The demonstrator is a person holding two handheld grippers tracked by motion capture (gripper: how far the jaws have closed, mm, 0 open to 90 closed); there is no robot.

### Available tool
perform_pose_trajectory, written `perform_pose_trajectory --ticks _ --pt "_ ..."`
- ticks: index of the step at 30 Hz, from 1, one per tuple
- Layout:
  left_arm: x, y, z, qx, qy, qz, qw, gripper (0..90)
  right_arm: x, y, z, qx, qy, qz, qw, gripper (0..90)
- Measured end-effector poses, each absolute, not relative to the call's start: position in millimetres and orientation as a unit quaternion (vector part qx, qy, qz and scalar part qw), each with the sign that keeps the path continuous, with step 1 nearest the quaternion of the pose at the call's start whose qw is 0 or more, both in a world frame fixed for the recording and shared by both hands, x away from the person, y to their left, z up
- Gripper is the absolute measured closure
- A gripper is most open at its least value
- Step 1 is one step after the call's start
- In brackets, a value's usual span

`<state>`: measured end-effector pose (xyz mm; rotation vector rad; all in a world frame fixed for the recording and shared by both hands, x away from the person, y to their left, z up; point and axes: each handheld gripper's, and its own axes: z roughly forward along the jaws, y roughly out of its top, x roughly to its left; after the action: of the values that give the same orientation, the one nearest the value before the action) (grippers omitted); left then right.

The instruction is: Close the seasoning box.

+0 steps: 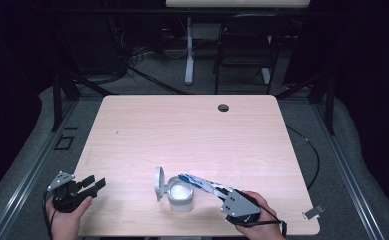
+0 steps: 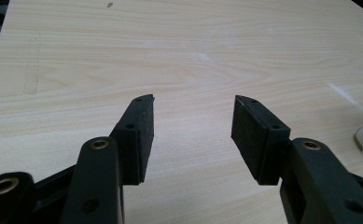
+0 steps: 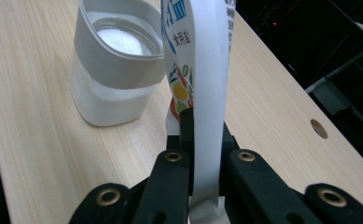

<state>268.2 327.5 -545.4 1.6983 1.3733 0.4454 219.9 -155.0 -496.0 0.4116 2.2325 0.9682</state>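
Right gripper [image 1: 227, 192] clamps a white printed sachet [image 1: 202, 183] over an open jar.

The flat blue-and-white plastic sachet [image 3: 202, 88] is pinched edge-on between the right gripper's [image 3: 202, 140] jaws, its far end tilted over the mouth of the squat translucent jar [image 1: 180, 196], which holds white powder [image 3: 121, 41]; its grey hinged lid [image 1: 159, 183] stands open on the left. The left gripper [image 1: 93, 184] hovers with jaws spread and empty at the pale wooden table's [image 1: 192, 130] front left corner, well apart from the jar. The table beyond lies bare to its far edge.
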Motion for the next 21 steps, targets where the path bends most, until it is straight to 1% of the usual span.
perform_pose_trajectory --ticks 6,10,17,21 --pt "268.7 327.9 -545.8 0.684 0.553 0.179 0.44 49.3 219.6 -157.2 -494.9 0.17 0.847 0.397 0.31 88.8" --pt "268.7 327.9 -545.8 0.684 0.553 0.178 0.441 49.3 218.7 -157.8 -493.0 0.169 0.845 0.402 0.309 88.8" --pt "268.7 327.6 -546.1 0.684 0.553 0.178 0.44 49.3 218.9 -160.2 -491.4 0.179 0.839 0.423 0.292 88.9" --pt "269.0 327.8 -546.4 0.684 0.554 0.178 0.44 49.3 220.9 -162.5 -491.0 0.188 0.833 0.442 0.275 89.0"
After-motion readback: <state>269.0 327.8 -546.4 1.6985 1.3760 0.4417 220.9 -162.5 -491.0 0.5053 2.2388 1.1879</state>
